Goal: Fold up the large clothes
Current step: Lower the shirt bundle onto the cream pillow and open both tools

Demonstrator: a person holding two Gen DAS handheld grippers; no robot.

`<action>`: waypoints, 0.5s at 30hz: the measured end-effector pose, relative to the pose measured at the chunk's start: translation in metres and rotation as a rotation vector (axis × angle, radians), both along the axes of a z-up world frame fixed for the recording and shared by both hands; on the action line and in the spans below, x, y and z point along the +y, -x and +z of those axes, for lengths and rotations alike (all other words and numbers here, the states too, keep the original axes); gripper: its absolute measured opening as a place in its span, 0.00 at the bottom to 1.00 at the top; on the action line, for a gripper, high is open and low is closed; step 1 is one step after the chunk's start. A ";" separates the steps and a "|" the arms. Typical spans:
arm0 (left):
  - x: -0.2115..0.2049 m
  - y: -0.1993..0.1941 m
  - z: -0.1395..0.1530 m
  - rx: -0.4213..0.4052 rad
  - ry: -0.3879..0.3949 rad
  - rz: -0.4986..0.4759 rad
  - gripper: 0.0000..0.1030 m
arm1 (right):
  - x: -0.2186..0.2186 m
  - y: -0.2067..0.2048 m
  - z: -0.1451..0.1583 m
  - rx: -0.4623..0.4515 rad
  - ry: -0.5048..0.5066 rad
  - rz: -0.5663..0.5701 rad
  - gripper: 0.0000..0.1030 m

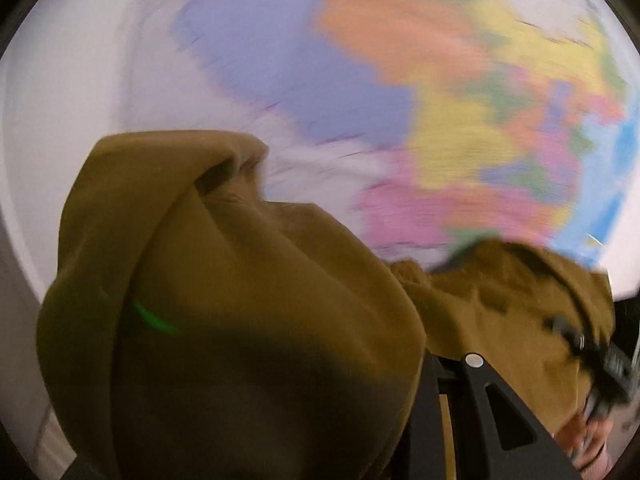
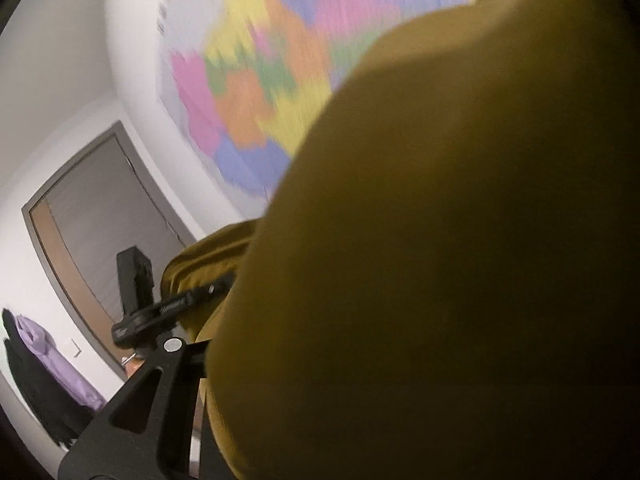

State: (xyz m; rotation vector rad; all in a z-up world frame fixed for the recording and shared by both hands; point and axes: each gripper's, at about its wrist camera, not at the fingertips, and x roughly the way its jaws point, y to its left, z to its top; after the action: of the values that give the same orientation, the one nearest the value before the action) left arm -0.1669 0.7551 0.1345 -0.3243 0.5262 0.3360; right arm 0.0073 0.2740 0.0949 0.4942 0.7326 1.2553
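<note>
Left wrist view: left gripper (image 1: 404, 344) was raised toward the wall map (image 1: 400, 80), one mustard garment (image 1: 240, 300) draped over its fingers; jaw state couldn't be told. Right wrist view: right gripper (image 2: 224, 344) likewise buried in that garment (image 2: 440, 260), grip unreadable; one door (image 2: 100, 220).

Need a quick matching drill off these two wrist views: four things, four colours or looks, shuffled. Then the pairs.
Things
1. garment
2. wall map
3. door
4. cloth low on the left of the right wrist view

Looks
A. grey, brown frame
B. purple
C. mustard brown
D. patchwork of pink, blue, orange, yellow, green

Pairs: 1-C, 2-D, 3-A, 4-B
</note>
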 end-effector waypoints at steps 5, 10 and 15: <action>0.105 0.027 -0.106 0.106 0.108 0.142 0.28 | 0.061 0.025 -0.085 0.142 0.198 0.120 0.31; 0.116 0.040 -0.161 0.103 0.206 0.176 0.43 | 0.048 0.047 -0.095 0.133 0.275 0.186 0.45; 0.093 0.039 -0.190 0.113 0.227 0.176 0.47 | 0.001 0.065 -0.084 0.137 0.320 0.265 0.67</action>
State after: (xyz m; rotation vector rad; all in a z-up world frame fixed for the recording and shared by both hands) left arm -0.2054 0.8485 -0.0551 -0.5755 0.6501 0.4677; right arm -0.0573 0.2751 0.0111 0.2255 1.1218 1.3251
